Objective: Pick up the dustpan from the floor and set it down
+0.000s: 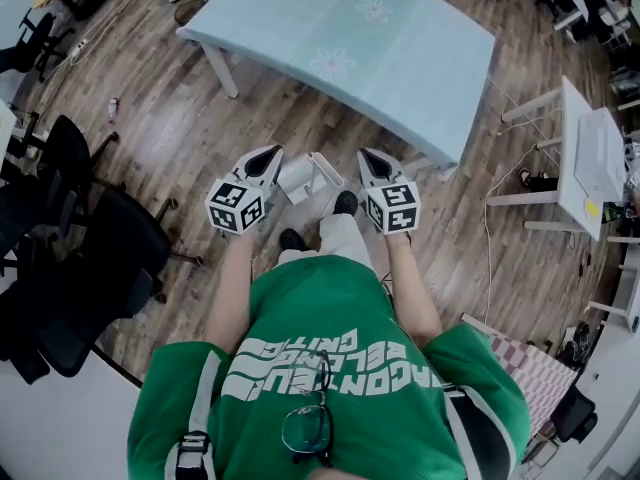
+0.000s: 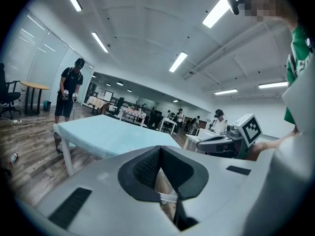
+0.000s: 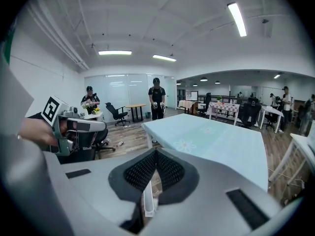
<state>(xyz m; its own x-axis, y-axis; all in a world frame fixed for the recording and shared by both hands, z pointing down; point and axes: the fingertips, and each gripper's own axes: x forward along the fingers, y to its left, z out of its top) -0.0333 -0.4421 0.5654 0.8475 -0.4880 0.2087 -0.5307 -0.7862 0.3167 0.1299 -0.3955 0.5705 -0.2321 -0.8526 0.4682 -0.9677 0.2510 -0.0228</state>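
The white dustpan [image 1: 308, 176] lies low on the wood floor just ahead of the person's shoes, and in the head view it shows between the two grippers. My left gripper [image 1: 268, 158] and right gripper [image 1: 372, 158] are held up above it, side by side, and neither touches it. In the left gripper view the jaws [image 2: 160, 151] meet, and a white piece of the dustpan [image 2: 167, 198] shows far below through the slit. The right gripper [image 3: 156, 152] is shut too, with a white strip of the dustpan [image 3: 147, 200] below it.
A light blue table [image 1: 400, 58] stands straight ahead. Black office chairs [image 1: 90, 258] crowd the left side. A white desk [image 1: 585, 158] and a floor cable [image 1: 488, 228] are at the right. People stand farther off [image 2: 71, 90].
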